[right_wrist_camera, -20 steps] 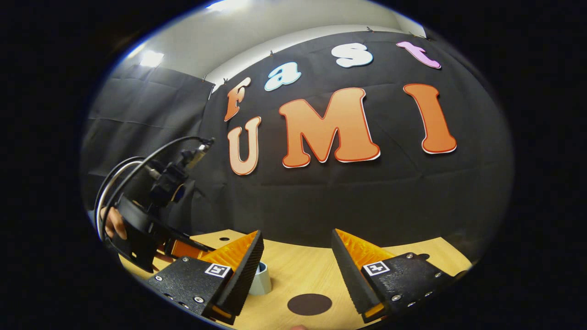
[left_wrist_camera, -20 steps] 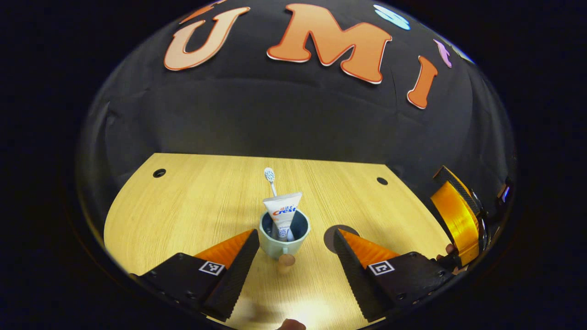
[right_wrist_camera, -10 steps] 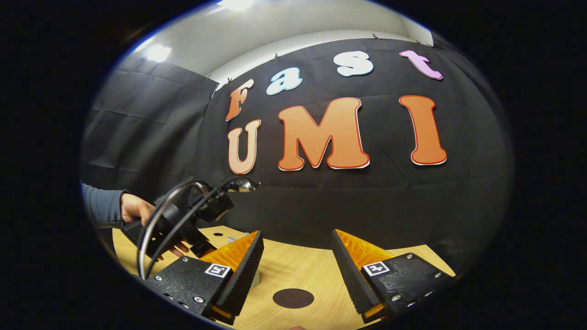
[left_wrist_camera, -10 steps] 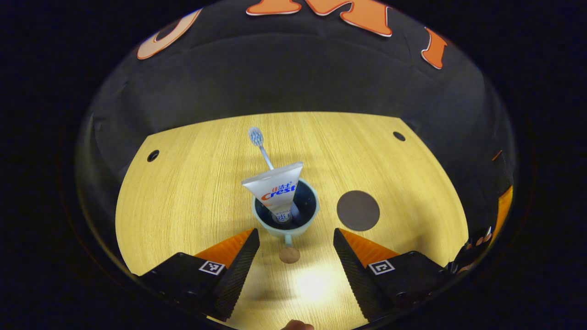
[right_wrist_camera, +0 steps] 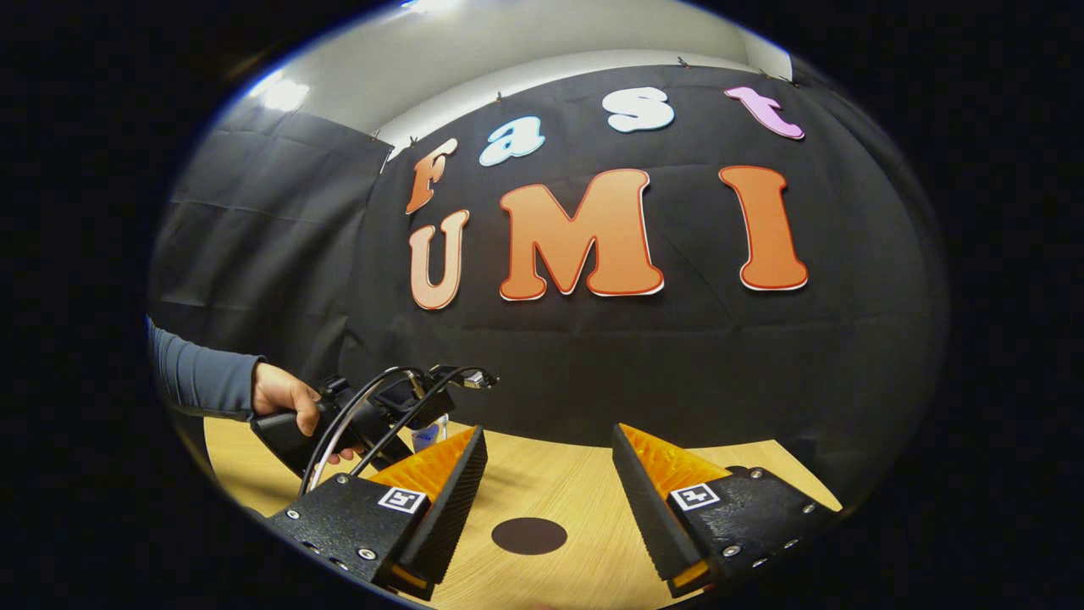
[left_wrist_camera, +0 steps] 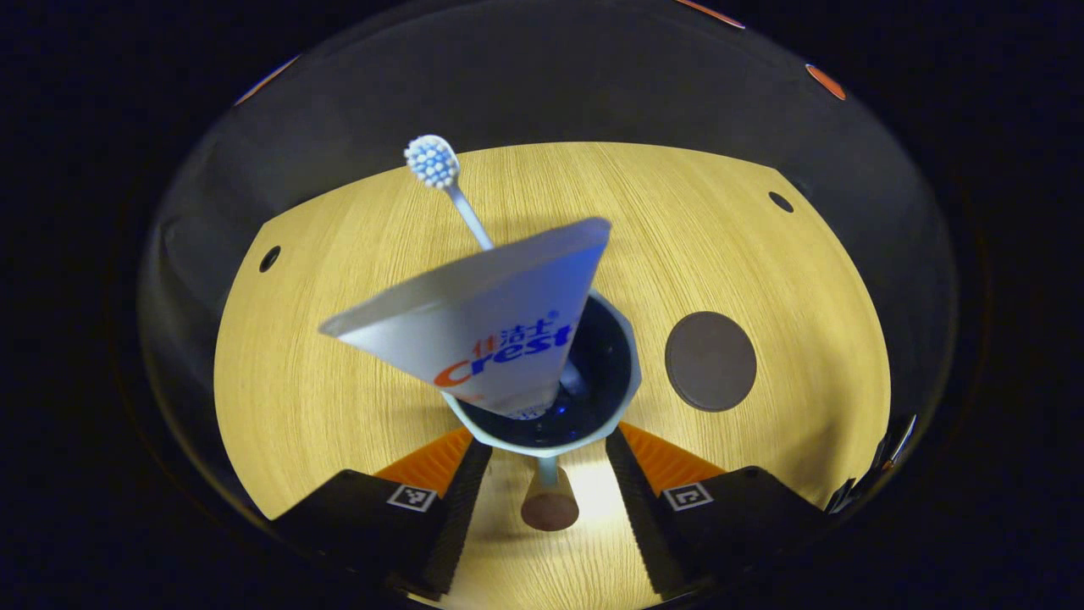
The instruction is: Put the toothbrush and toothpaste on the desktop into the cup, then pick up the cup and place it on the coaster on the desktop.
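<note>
Two of the task's three things already stand in the cup (left_wrist_camera: 542, 398): the toothbrush (left_wrist_camera: 449, 191), leaning away to the far left with its bristle head up, and the toothpaste (left_wrist_camera: 483, 330), tilted left with its flat crimped end uppermost and its cap end down inside. So the loading step looks done, and what is left, as far as can be judged, is lifting the cup and setting it on the coaster (left_wrist_camera: 710, 362), which lies bare on the wooden desktop (left_wrist_camera: 296, 356), just right of the cup and apart from it. In the left gripper view the left gripper (left_wrist_camera: 542, 462) has its fingers spread to either side of the cup's near wall, the cup's handle (left_wrist_camera: 549, 501) pointing back between them; the fingers look close to the cup, but whether they touch it cannot be told, and nothing is pinched yet. Further right, in the right gripper view, a hand (right_wrist_camera: 288, 398) in a grey-blue sleeve (right_wrist_camera: 199, 381) holds that same tool low at the left. The right gripper (right_wrist_camera: 549, 508) hangs with fingers spread wide on nothing, the coaster (right_wrist_camera: 529, 535) on the desktop between and beyond them.
</note>
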